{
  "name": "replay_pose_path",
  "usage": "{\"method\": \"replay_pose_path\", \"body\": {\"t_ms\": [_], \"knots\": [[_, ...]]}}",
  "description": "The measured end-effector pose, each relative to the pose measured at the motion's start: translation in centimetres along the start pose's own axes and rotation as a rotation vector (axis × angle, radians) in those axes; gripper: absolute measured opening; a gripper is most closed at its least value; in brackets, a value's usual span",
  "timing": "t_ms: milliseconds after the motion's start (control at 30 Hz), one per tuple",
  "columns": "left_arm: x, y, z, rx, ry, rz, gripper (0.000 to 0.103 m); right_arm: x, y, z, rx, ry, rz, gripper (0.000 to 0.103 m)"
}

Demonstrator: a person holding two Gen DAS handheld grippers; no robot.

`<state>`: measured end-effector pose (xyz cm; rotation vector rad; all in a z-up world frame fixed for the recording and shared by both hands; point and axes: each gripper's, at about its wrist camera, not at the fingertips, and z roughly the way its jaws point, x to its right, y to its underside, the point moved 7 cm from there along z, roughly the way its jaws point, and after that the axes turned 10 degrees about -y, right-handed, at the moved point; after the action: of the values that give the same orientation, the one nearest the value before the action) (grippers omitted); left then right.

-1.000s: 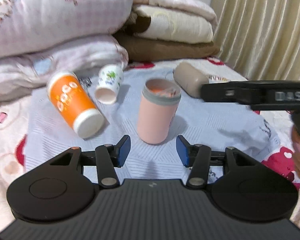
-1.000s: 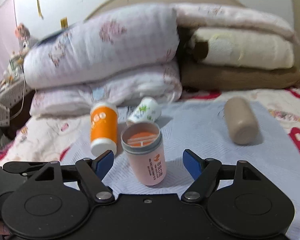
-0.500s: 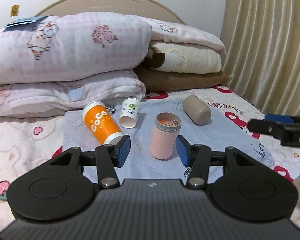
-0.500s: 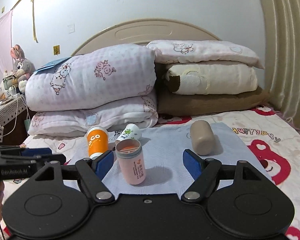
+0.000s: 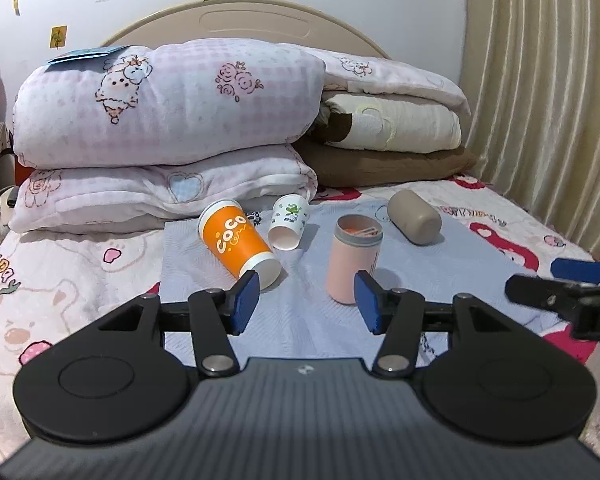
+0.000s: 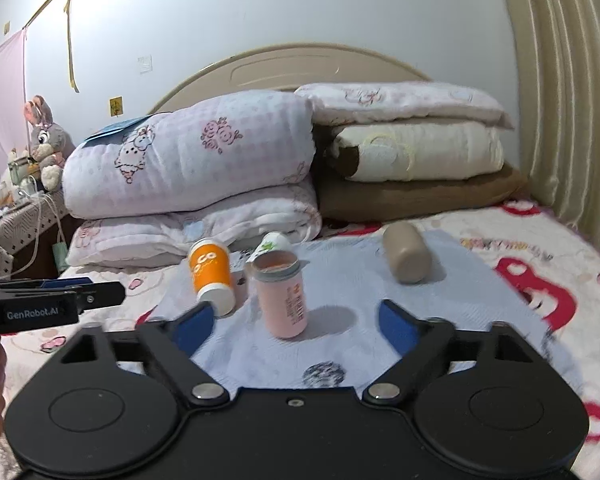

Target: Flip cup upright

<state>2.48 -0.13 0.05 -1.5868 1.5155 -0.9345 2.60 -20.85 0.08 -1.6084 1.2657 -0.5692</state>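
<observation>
left wrist view: my left gripper (image 5: 304, 300) is spread apart with nothing between the blue pads, hovering near the front edge of the pale blue cloth (image 5: 440, 264). right gripper (image 6: 296, 326) is likewise released and empty, jaws wide.

task's things: pink cup (image 5: 354, 258) stands upright in the middle of the cloth, mouth up, something orange inside. three cups lie on their sides: orange coco cup (image 5: 236, 242) to its left, lying with its white end toward me; small white flowered cup (image 5: 289, 221) just behind, mouth facing me, near the orange one, can't tell if touching; taupe cup (image 5: 414, 222) far right, well apart from the rest.

step in hand, my guess: pick the next tipped cup. orange one is nearest to my left gripper, so i'd take it. to do it well: come in across the body, not along it, pinch mid-wall lightly since paper will crush, lift clear of the cloth before rotating, set down flat because soft bedding makes it tip. keep away from the pink cup while swinging.

counts: four cups, one upright, three lying. two grippers. one cloth. stacked quilts (image 5: 168, 120) behind, several, exact count unclear. one stuffed rabbit (image 6: 44, 140) far left in the right wrist view.
</observation>
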Motion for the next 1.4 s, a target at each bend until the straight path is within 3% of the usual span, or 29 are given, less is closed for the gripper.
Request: {"method": "replay_pose_path", "body": {"t_ms": [167, 233, 267, 733, 1067, 1400], "knots": [[-0.1, 0.5, 0.0, 0.002, 0.017, -0.017, 0.069, 0.3, 1.0, 0.1, 0.024, 0.101, 0.006, 0.101], [0.0, 0.7, 0.1, 0.005, 0.018, -0.016, 0.088, 0.1, 0.8, -0.1, 0.056, 0.103, -0.008, 0.102], [0.0, 0.7, 0.1, 0.005, 0.015, -0.018, 0.09, 0.0, 0.7, -0.1, 0.064, 0.105, -0.011, 0.103], [-0.5, 1.1, 0.8, -0.027, -0.004, -0.025, 0.101, 0.4, 0.9, 0.6, 0.046, 0.149, -0.022, 0.103], [-1.0, 1.3, 1.5, -0.083, -0.04, -0.028, 0.103, -0.5, 0.9, 0.5, 0.047, 0.167, -0.092, 0.103], [-1.2, 1.8, 2.1, -0.136, -0.064, 0.0, 0.103, 0.3, 0.9, 0.6, 0.033, 0.178, -0.04, 0.103]]}}
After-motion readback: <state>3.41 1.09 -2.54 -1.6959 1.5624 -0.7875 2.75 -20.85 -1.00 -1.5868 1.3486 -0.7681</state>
